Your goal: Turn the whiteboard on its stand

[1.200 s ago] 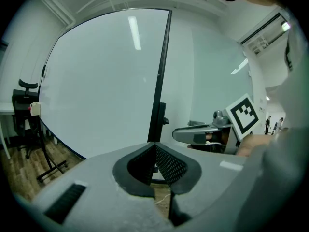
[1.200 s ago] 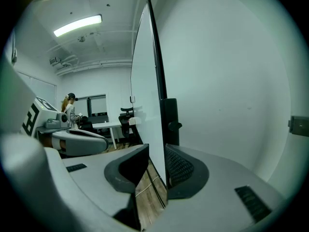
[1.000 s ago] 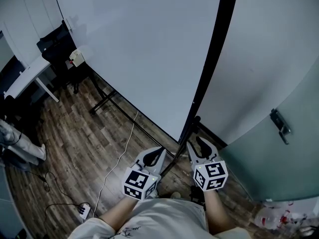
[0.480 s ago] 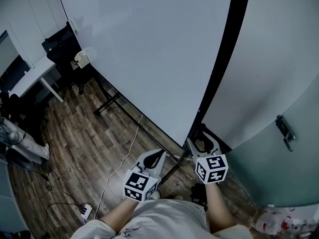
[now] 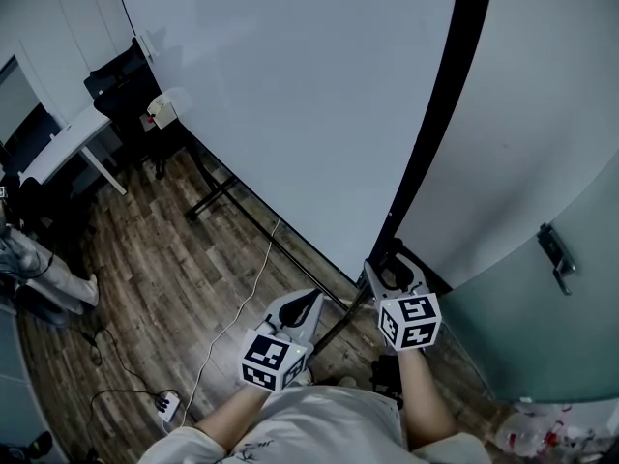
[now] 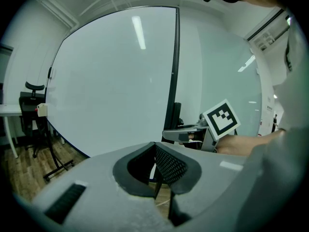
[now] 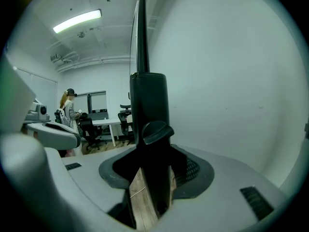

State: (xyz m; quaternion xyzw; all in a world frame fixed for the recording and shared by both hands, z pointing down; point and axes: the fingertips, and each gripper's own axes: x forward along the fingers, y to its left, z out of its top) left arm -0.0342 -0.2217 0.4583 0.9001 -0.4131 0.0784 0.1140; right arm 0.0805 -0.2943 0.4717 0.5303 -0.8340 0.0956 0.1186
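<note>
As its jaws have just been opening, the right hand-held gripper has edged up-frame, loosely straddling the whiteboard's black metal stand post; the left hand-held gripper stays closed, empty.

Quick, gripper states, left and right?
Left gripper: closed, holding nothing.
Right gripper: open; its jaws have just been opening, with the whiteboard stand's post between them, ungripped.
</note>
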